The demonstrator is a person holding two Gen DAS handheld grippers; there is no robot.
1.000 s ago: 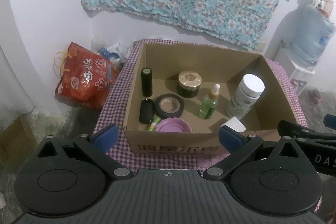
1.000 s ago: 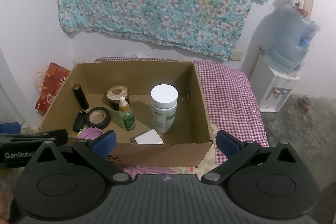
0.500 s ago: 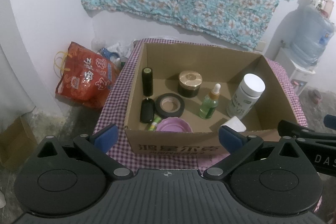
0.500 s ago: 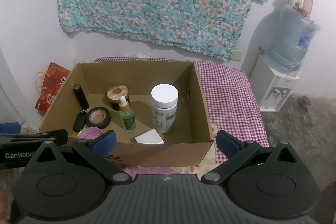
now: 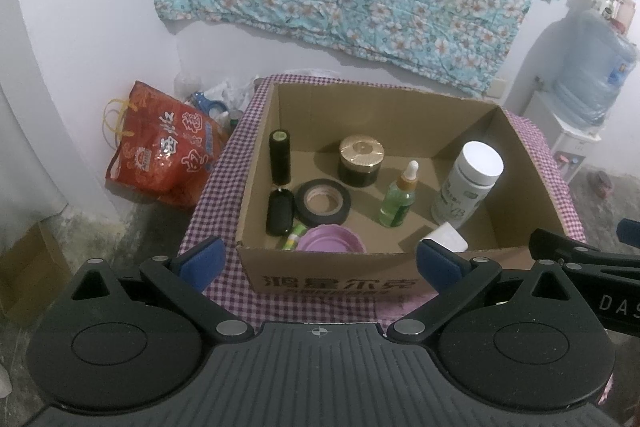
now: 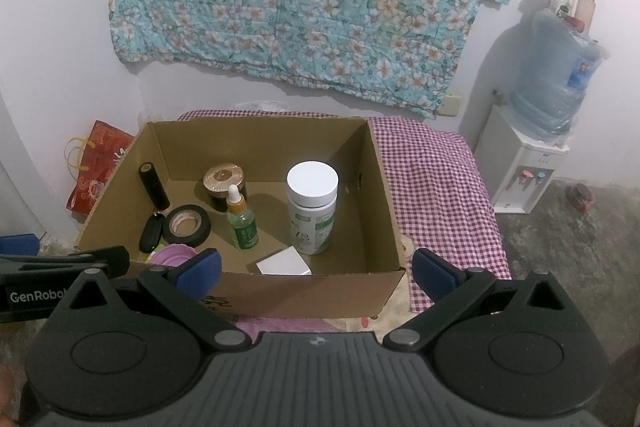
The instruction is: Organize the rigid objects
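Cardboard box (image 5: 332,281) unmoved since before, left tool (image 5: 318,261) and right tool (image 6: 316,269) both spread wide, empty, unchanged.

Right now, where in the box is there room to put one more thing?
Bare floor lies between the white pill bottle and the cardboard box's right wall, and along the back wall. The left side is crowded: tape roll, green dropper bottle, purple lid.

White box (image 5: 446,235) half-hidden behind carton wall (image 5: 360,263)

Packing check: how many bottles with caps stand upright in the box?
2: a white-capped bottle at the right, a green dropper bottle in the middle. More could hide behind the near wall.
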